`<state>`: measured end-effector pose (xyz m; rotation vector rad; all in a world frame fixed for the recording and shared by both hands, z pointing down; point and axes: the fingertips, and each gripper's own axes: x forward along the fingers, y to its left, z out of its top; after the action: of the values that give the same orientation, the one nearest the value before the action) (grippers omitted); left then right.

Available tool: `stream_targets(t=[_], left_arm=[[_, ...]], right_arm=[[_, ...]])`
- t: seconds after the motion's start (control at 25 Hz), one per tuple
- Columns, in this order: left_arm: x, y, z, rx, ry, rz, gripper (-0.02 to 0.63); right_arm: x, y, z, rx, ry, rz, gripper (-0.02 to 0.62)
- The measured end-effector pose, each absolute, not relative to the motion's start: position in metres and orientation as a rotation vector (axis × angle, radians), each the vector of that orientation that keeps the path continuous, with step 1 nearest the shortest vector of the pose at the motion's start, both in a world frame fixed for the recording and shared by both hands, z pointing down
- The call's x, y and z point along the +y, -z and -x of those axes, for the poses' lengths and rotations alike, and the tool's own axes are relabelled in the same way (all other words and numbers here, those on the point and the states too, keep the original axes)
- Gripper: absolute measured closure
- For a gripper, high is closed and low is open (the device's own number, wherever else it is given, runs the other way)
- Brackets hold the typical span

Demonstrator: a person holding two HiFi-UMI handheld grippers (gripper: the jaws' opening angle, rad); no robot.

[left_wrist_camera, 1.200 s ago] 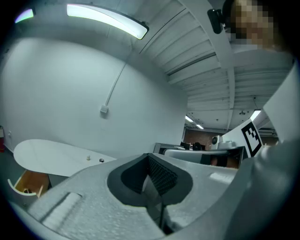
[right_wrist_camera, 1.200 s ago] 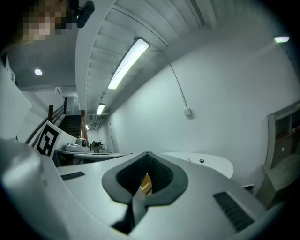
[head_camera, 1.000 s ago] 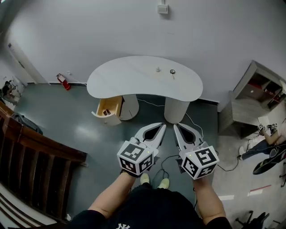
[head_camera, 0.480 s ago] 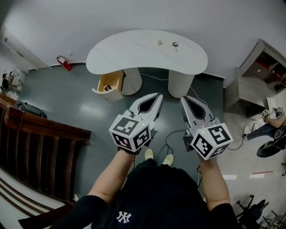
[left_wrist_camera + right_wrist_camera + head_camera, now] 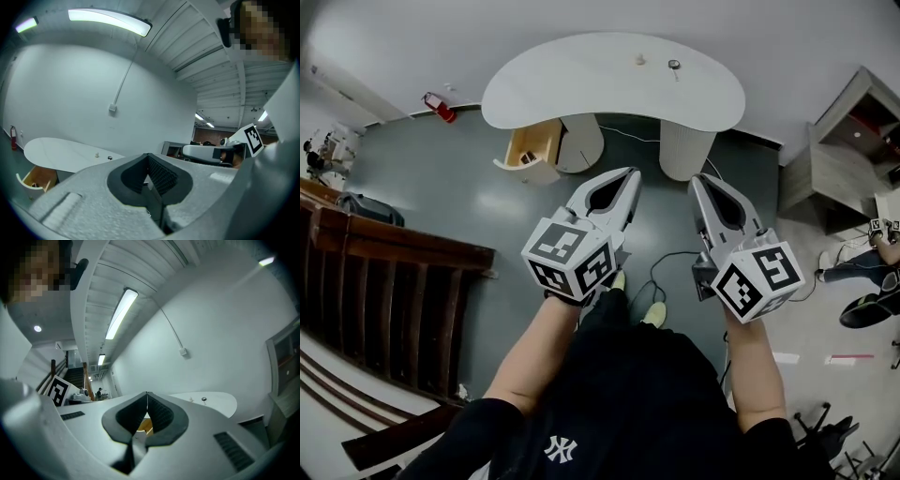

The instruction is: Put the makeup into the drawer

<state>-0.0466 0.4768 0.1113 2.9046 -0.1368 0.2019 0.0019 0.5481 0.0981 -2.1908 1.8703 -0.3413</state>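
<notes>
Two small items (image 5: 640, 59) on the worktop (image 5: 572, 89) are too small to identify. The left gripper (image 5: 632, 172) and right gripper (image 5: 697, 178) have jaws closed together, gripping nothing, well short of the open drawer (image 5: 532, 148).

drawer (image 5: 532, 150): under table (image 5: 581, 89), left end | small objects (image 5: 674, 65): on tabletop | shelf unit (image 5: 848, 141): right of table

A white kidney-shaped table (image 5: 581, 84) stands against the pale wall (image 5: 412, 33) on a grey-green floor (image 5: 459, 187). There is a dark wooden railing (image 5: 394, 272) at the left, a grey shelf unit (image 5: 848, 141) at the right and a tube light (image 5: 110, 21) overhead.
</notes>
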Motion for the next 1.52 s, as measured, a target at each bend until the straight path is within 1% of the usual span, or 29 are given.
stream_targets(t=[0.4,1.12,1.52], left_arm=[[0.435,-0.123,0.014,-0.097,-0.203,-2.889,0.6],[0.222,-0.157,-0.086,0.056,-0.279,-2.889,0.6],[0.168,-0.165,-0.134,0.078,-0.284,-2.898,0.6]], right_arm=[[0.505,-0.107,-0.03,1.857,0.36,2.22,0.58],[0.27,-0.137,-0.107,1.796,0.45,2.283,0.58],[0.22,-0.133,-0.142,1.774,0.435,2.33,0.58]])
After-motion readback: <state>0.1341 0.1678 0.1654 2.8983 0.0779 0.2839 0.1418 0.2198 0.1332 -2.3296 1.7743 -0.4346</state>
